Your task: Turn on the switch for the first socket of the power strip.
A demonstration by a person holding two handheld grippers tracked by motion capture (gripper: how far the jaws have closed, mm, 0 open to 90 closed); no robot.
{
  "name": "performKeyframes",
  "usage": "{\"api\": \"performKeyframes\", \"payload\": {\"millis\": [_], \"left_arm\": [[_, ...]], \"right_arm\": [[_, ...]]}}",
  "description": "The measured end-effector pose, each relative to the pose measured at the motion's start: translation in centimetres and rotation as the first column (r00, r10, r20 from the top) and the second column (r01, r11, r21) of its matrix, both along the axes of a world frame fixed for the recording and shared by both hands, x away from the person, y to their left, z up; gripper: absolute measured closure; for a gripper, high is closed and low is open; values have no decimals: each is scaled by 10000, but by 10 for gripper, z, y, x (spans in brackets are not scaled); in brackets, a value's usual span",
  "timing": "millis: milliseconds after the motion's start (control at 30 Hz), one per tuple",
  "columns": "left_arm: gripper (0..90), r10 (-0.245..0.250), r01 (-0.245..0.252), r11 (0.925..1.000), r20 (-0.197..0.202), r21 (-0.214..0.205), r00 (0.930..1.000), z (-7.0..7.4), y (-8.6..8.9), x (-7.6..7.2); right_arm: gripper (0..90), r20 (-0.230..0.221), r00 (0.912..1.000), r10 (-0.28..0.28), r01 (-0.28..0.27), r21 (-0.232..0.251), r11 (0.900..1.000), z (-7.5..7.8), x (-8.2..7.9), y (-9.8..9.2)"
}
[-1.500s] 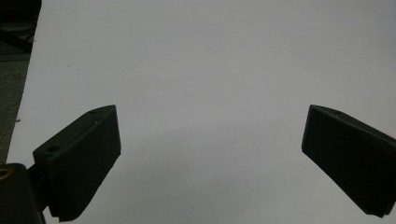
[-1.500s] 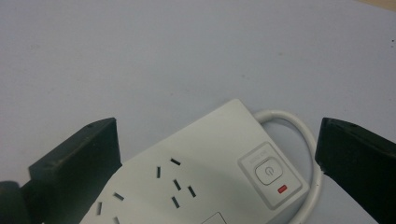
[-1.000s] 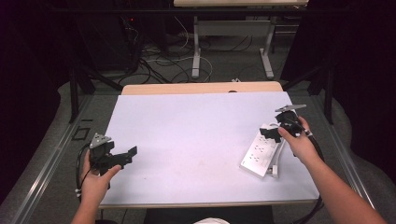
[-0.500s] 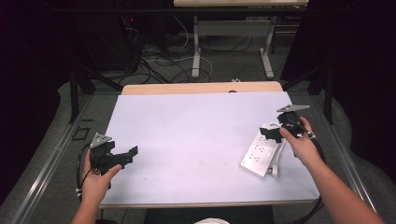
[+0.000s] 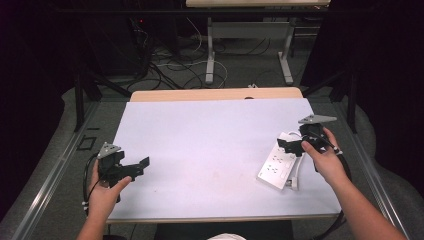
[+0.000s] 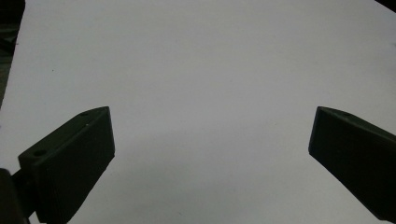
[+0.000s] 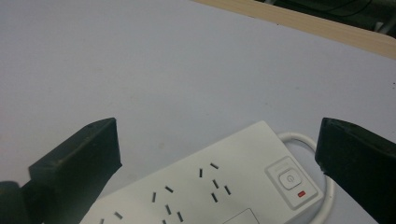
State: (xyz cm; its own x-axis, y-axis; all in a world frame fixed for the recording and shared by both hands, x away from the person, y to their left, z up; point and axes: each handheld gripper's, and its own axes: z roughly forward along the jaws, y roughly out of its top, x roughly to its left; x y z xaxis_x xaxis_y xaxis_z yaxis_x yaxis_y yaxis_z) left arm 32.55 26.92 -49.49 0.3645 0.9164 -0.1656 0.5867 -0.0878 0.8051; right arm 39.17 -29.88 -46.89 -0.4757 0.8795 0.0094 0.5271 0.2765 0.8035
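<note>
At the near edge of the desk [image 5: 210, 145], the person's left hand [image 5: 102, 192] holds the left tongs [image 5: 137, 167] over the white surface at its left corner, jaws spread wide with bare desktop between them. Toward the right edge, the right hand [image 5: 325, 160] holds the right tongs [image 5: 289, 146], jaws likewise wide apart, just above the far end of a white power strip [image 5: 277, 165] lying flat and at a slant. Its switch [image 7: 290, 179] with a red mark and a loop of white cord [image 7: 306, 140] show between those jaws. Beyond the desk, cables [image 5: 172, 65] lie on the floor around table legs [image 5: 210, 52].
</note>
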Motion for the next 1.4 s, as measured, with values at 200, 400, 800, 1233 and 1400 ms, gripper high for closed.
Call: {"api": "performKeyframes", "payload": {"millis": [200,400,800,1233,1400], "left_arm": [[3,-18,19,10000,59,-70,10000,0,0,0],[3,-11,12,10000,90,-56,10000,0,0,-1],[3,-93,93,10000,156,37,9998,-1,-2,-1],[3,-113,112,9999,139,25,9998,-2,-3,-1],[3,-135,134,9999,168,13,9998,-2,-3,-1]], "right_arm": [[0,194,9995,234,-240,304,9992,4,-12,5],[0,379,9983,440,-457,449,9979,4,-25,11],[0,890,9938,661,-706,483,9963,-2,-48,14],[0,1029,9929,592,-661,656,9956,-19,-68,9],[0,1138,9922,503,-582,672,9960,-23,-71,5]]}}
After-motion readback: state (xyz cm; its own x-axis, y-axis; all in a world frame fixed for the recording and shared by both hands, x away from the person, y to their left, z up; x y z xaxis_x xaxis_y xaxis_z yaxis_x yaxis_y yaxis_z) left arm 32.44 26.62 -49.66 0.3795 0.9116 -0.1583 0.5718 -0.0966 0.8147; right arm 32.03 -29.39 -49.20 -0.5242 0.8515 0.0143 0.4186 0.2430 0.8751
